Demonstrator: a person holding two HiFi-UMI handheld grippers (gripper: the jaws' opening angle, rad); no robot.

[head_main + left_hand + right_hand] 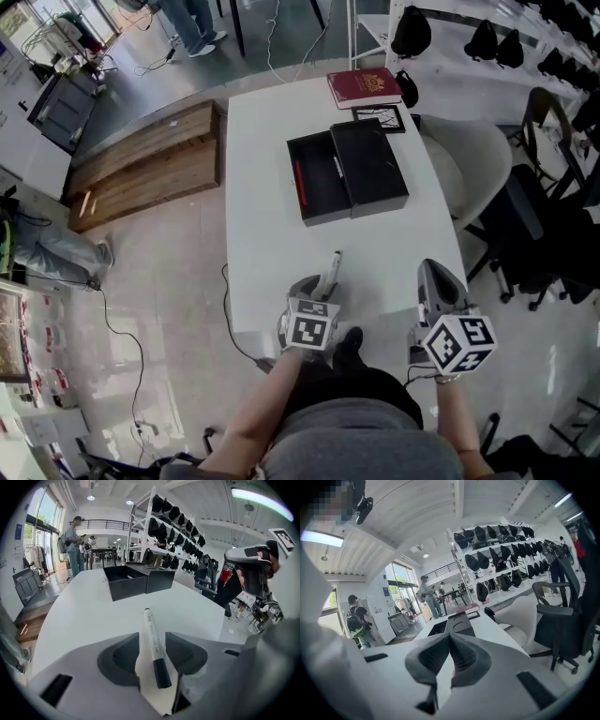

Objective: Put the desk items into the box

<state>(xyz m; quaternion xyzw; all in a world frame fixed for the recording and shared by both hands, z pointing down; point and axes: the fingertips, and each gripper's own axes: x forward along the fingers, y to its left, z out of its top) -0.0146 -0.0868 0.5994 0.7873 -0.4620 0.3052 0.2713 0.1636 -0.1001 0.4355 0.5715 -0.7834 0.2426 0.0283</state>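
Observation:
A black box (317,199) lies open in the middle of the white table (262,234), its lid (370,169) beside it on the right. A red pen (299,183) and a white pen (337,167) lie inside. At the near edge, a white marker with a black cap (333,266) rests on the table. My left gripper (323,281) stands open around it; in the left gripper view the marker (149,625) lies in the gap of the left gripper (153,641), clear of both pads. My right gripper (436,274) hovers at the near right corner. The right gripper (450,637) is shut, with nothing seen in it.
A red book (364,86), a small black-framed card (378,117) and a black rounded object (407,89) sit at the table's far end. A white chair (469,164) and a black office chair (534,225) stand to the right. A wooden bench (141,164) is left.

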